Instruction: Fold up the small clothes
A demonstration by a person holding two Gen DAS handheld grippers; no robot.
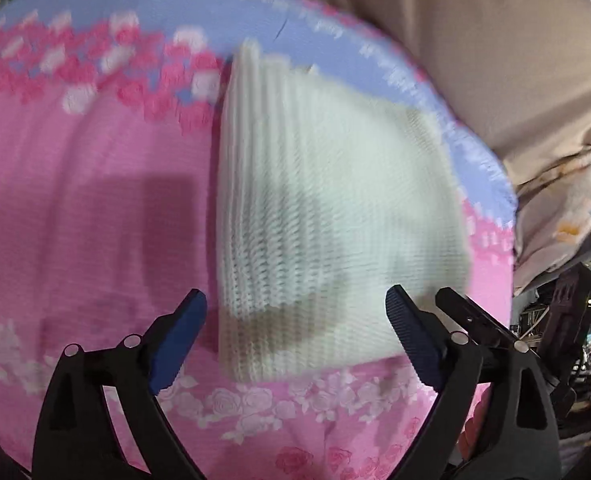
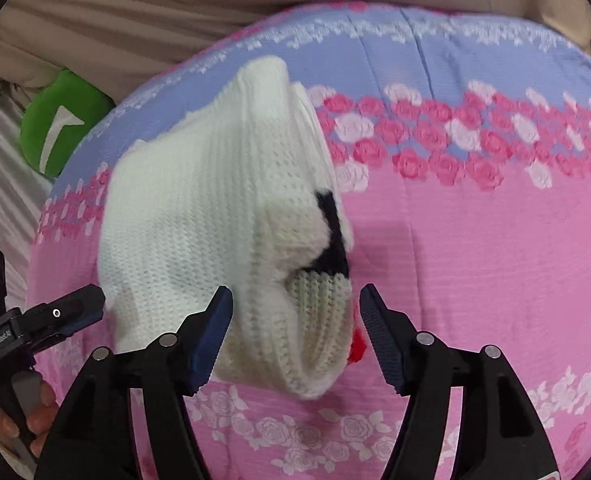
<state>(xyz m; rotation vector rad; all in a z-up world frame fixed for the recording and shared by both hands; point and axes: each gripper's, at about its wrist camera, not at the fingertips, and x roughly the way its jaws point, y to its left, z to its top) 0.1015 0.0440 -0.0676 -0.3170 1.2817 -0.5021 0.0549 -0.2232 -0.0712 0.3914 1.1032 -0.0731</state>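
A small white knitted garment [image 1: 327, 208] lies folded on a pink bedspread [image 1: 87, 200] printed with roses. In the right wrist view the garment [image 2: 199, 216] shows a black patch, a beige part and a bit of red at its near right edge. My left gripper [image 1: 295, 300] hangs just over the garment's near edge with its blue pads wide apart and touching nothing. My right gripper [image 2: 297, 294] stands open astride the garment's rolled near corner, and the pads do not press it. The other gripper's finger [image 2: 79, 304] shows at that view's left.
A blue band [image 2: 455, 52] runs along the bedspread's far side. Behind it lies beige cloth [image 2: 135, 8], with a green cushion [image 2: 63, 120] at the left. A hand [image 2: 35, 412] holds the left tool. Household clutter [image 1: 583, 320] sits off the bed's right edge.
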